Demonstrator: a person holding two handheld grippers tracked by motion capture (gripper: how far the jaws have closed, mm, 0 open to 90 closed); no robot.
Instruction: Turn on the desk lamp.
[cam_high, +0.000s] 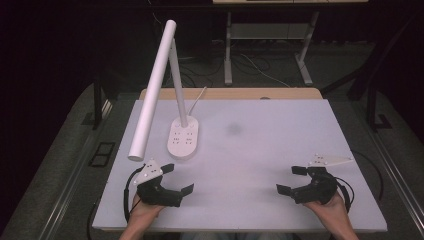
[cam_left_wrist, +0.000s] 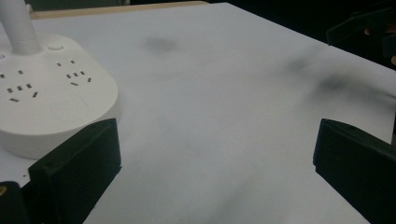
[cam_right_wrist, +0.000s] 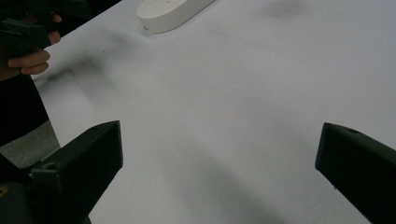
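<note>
My right claw (cam_right_wrist: 219, 163) hangs with jaws spread wide over the white table (cam_right_wrist: 243, 93), the lamp base (cam_right_wrist: 170, 13) lying far ahead and a hand (cam_right_wrist: 28, 56) gripping the other claw at upper left.

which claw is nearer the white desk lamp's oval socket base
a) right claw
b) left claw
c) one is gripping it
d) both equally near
b: in the high view the left claw sits open just below the white desk lamp's oval socket base, apart from it, while the right claw is open far across the white table top.
</note>
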